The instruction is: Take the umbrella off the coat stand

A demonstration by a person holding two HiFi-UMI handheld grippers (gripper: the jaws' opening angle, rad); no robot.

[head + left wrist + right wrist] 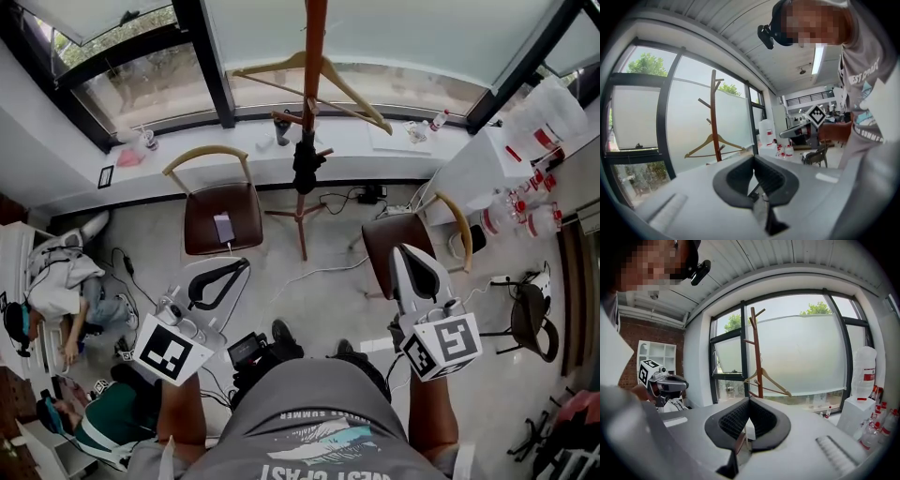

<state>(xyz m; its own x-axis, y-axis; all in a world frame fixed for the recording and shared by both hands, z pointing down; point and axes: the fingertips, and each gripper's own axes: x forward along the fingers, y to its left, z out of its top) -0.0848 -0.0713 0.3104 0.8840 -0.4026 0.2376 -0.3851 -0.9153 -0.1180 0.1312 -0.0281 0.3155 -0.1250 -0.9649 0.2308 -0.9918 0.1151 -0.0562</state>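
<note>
We keep both tongs pressed together and empty, left gripper (242, 265) and right gripper (401, 251) well apart from the coat stand (314, 56). The black umbrella (306, 167) hangs on that stand, below the hanger (361, 101)

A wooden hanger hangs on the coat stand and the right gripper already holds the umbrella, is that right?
No. The right gripper is shut on nothing, as the right gripper view shows; in the head view the umbrella hangs on the coat stand. The wooden hanger does hang there.

bright daylight through window (403, 42) — fisheye edges dark, warped
</note>
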